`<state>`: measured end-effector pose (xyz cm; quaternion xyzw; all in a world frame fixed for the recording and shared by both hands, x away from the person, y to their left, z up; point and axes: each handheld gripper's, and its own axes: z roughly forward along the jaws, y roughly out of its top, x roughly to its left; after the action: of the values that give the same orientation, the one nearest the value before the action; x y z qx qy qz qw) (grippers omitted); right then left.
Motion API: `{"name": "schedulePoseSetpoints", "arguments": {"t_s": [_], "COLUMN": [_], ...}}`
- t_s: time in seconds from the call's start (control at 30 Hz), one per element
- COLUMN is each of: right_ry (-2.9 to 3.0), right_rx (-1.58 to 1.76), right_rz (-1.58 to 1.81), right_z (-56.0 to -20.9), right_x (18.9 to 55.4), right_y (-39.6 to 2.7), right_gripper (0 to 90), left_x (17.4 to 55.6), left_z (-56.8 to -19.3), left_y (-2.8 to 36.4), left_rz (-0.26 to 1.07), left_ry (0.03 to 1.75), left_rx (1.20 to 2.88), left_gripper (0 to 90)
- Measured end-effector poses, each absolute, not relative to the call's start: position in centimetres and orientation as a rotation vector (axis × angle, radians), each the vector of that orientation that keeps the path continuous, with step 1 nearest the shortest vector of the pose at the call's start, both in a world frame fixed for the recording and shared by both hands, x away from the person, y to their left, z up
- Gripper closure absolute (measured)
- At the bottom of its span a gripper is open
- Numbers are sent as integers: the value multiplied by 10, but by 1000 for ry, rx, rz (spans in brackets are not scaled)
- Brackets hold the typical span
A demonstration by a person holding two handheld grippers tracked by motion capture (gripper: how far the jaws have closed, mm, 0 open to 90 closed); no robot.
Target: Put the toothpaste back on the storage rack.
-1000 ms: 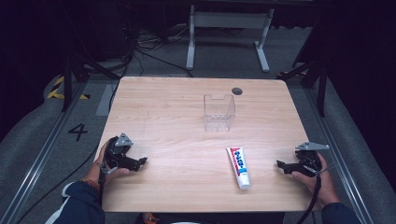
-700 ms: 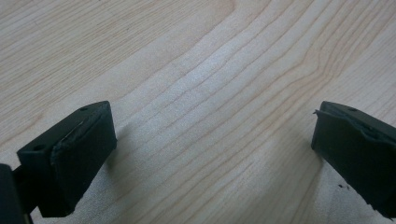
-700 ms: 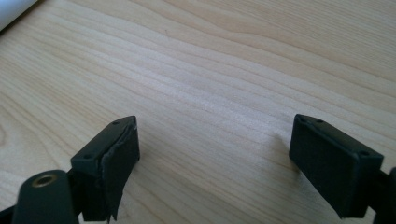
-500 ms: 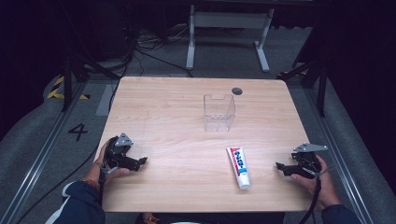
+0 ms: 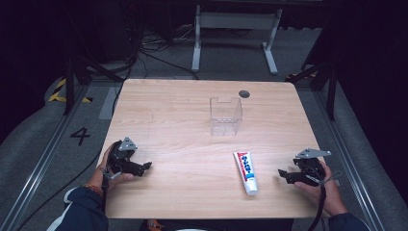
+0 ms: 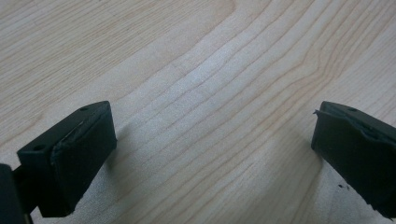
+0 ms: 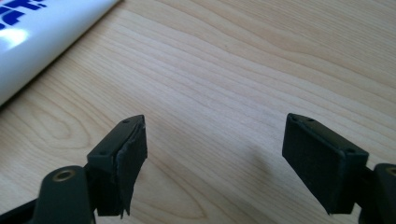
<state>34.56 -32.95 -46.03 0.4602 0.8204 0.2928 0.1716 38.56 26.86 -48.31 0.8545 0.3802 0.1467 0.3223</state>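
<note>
A white toothpaste tube (image 5: 246,172) with blue and red print lies on the wooden table (image 5: 173,110), near its front edge and right of centre. A clear plastic box (image 5: 225,115) stands upright behind it at mid-table. My right gripper (image 5: 284,173) rests at the front right, jaws pointing left at the tube, a short gap away. In the right gripper view the tube (image 7: 42,37) lies at the upper left, and the right gripper (image 7: 215,154) is open; its jaws have just been closing a little over bare wood. My left gripper (image 5: 145,167) sits at the front left, and in its own view the left gripper (image 6: 210,154) is open over bare wood.
A small dark round hole (image 5: 244,93) marks the table's far edge. Beyond the table stand a white metal frame (image 5: 231,29) and loose cables (image 5: 144,53) on the grey floor. Metal rails (image 5: 43,163) run along both sides of the table.
My right gripper has shifted slightly left toward the tube. The left gripper, the tube and the box have not moved.
</note>
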Motion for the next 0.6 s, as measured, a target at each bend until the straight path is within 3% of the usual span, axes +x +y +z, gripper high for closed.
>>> {"name": "schedulePoseSetpoints", "arguments": {"t_s": [0.6], "right_ry": [2378], "right_rx": [1181], "right_rz": [894], "right_z": [-439], "right_x": [342], "right_y": [-291], "right_gripper": [245], "left_x": [385], "left_z": [-483], "left_y": [268], "left_rz": [386], "left_ry": [1004], "left_rx": [2241], "left_gripper": [4]}}
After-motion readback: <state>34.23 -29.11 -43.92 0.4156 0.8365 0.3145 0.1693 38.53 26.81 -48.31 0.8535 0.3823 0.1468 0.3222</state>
